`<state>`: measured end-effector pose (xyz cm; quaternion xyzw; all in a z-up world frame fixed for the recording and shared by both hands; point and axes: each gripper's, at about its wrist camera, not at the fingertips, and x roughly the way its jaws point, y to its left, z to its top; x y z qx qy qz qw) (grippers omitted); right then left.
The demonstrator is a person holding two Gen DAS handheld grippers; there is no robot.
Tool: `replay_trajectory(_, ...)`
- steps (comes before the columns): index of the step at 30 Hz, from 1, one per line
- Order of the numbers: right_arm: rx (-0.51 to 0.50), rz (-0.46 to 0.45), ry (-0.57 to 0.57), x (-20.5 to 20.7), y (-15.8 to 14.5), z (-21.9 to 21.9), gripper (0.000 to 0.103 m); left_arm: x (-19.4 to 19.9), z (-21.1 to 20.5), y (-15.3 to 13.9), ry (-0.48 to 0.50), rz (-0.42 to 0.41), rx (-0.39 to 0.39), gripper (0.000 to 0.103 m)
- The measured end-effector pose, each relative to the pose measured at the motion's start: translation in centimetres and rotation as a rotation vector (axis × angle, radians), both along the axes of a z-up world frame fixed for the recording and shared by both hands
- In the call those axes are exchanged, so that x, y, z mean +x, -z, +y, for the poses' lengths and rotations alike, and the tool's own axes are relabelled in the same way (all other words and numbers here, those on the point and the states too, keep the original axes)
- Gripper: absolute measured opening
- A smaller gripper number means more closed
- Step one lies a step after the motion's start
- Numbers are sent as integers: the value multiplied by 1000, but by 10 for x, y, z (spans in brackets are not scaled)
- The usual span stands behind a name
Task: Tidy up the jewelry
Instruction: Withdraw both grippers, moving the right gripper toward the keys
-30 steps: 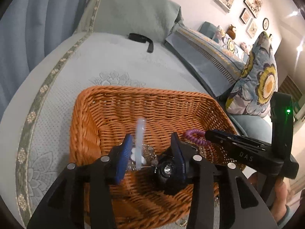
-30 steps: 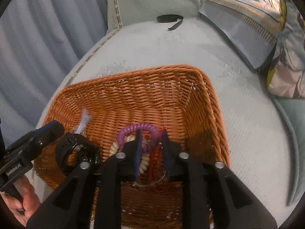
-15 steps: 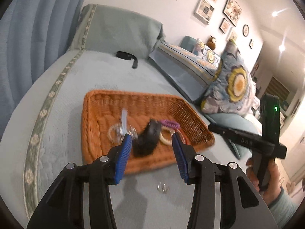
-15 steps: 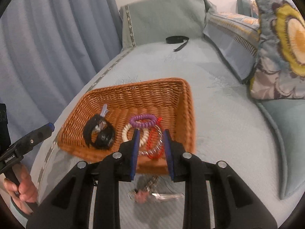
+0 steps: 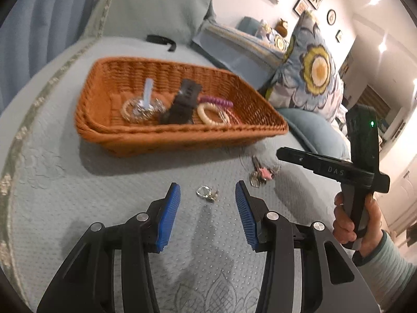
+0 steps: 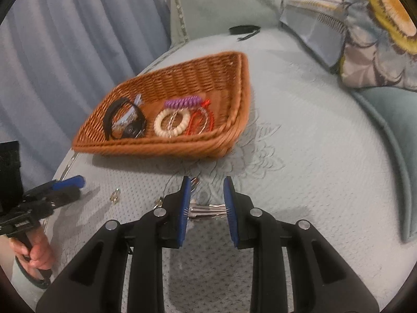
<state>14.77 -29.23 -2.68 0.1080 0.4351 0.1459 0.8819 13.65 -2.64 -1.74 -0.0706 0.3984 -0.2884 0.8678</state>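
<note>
Landmark: the orange-brown woven wicker basket (image 5: pixel 182 133) (image 6: pixel 229 140), resting on the pale blue-green quilted bedspread (image 5: pixel 65 195) (image 6: pixel 312 169).
Inside the basket, left part: a black watch with strap (image 5: pixel 183 103) (image 6: pixel 123 122), beside a tangle of silver chain and a cream ring with a pale blue tag (image 5: pixel 142 107).
Inside the basket, right part: a purple spiral hair tie (image 5: pixel 216 101) (image 6: pixel 183 102), a cream beaded bracelet (image 5: pixel 209 113) (image 6: pixel 172 122) touching it, and a red cord bracelet (image 6: pixel 200 121) at the basket's right wall.
Outside the basket, on the near side: a small pair of silver rings (image 5: pixel 207 193) (image 6: pixel 114 195) lies on the bedspread.
Outside, near the basket's right corner: a cluster of silver and pink trinkets (image 5: pixel 262 173), partly blurred.
Left gripper (image 5: pixel 207 208) (image 6: pixel 69 189): blue-padded fingers spread wide with nothing between them, hovering on the near side of the basket; in its own view the silver rings lie between its 2 fingertips.
Right gripper (image 6: pixel 206 200) (image 5: pixel 289 154): fingers apart with a moderate gap, on the near side of the basket; a bundle of thin silver bangles (image 6: pixel 208 210) lies on the bedspread in the gap; contact with the pads cannot be told.
Beyond the basket: a black strap (image 5: pixel 161 40) (image 6: pixel 245 30) lies on the bedspread near a green pillow (image 5: pixel 156 7).
Right of the basket: a floral cushion (image 5: pixel 310 75).
</note>
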Motion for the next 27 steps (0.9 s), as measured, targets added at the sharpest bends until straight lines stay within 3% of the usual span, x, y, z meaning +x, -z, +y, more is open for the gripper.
replay_trajectory(7,56,71,-20,13,18,-2,23,17,-18,12,7,25,26,47)
replay_trajectory(13,143,108,-89,-4,20,-6,23,23,-22,21,-14,58,68,47)
replay_trajectory(19,124,107,-191,-38,16,8,23,20,-13,22,-26,63,46,47)
replay_trajectory(24,-1,67,-132,-46,12,14,23,10,-14,21,-12,44,81,47)
replay_trajectory(27,15,62,-96,-46,12,17,23,0,-17,21,30,28,111,47)
